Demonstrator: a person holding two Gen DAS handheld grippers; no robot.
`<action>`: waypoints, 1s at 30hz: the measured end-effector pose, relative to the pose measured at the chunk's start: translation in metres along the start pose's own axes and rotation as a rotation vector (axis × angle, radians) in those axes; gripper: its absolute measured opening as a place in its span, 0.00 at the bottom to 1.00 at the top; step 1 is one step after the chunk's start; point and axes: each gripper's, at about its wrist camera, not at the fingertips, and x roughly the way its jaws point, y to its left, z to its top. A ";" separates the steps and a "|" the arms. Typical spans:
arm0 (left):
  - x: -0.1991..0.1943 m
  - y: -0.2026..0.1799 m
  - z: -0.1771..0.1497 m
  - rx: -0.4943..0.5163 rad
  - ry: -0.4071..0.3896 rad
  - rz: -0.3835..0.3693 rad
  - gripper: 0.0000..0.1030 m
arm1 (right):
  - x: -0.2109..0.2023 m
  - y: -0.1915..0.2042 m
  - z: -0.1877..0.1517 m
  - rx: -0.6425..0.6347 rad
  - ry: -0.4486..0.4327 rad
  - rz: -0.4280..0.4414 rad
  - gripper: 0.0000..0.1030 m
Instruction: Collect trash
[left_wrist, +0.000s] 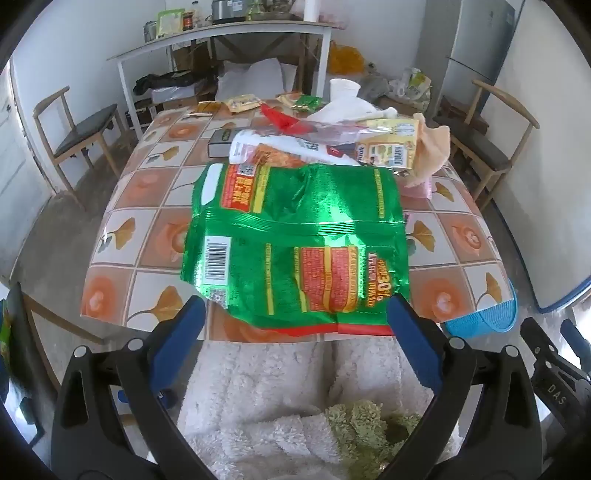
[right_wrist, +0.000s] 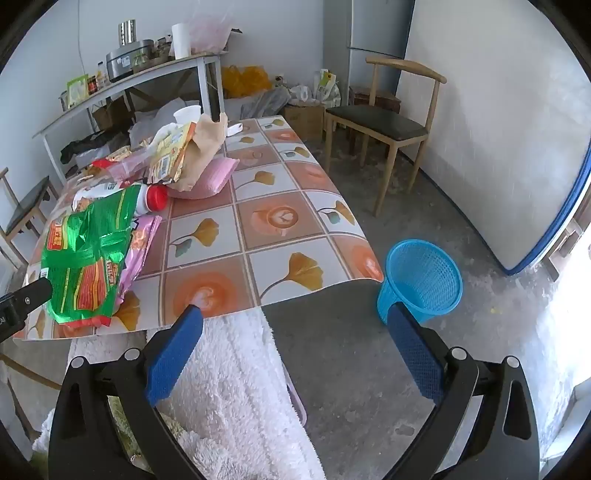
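A large green foil snack bag (left_wrist: 299, 240) lies flat at the near edge of the tiled table (left_wrist: 147, 192). My left gripper (left_wrist: 295, 310) is open, its blue fingers (left_wrist: 184, 328) spread just short of the bag's near edge, touching nothing. In the right wrist view the same green bag (right_wrist: 88, 258) sits at the left, with a pink wrapper (right_wrist: 142, 240) under it and a white bottle with a red cap (right_wrist: 147, 197) behind. My right gripper (right_wrist: 295, 317) is open over the floor off the table's near corner. A blue mesh waste basket (right_wrist: 421, 280) stands on the floor beside the table.
Behind the bag lies a heap of wrappers, a yellow packet (left_wrist: 391, 144), a beige cloth (left_wrist: 432, 147), a pink cloth (right_wrist: 210, 179) and a paper cup (left_wrist: 343, 88). Wooden chairs (right_wrist: 384, 122) stand around. A white fleece garment (left_wrist: 280, 398) on the person fills the foreground.
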 end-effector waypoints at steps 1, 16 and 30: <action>-0.001 0.000 0.000 0.002 -0.007 0.005 0.92 | 0.000 0.000 0.000 -0.001 0.000 -0.002 0.95; -0.001 0.021 0.001 -0.050 -0.022 0.060 0.92 | 0.001 0.003 0.007 -0.009 -0.009 0.002 0.95; 0.003 0.026 0.002 -0.060 -0.011 0.070 0.92 | 0.002 0.003 0.006 -0.011 -0.005 0.001 0.95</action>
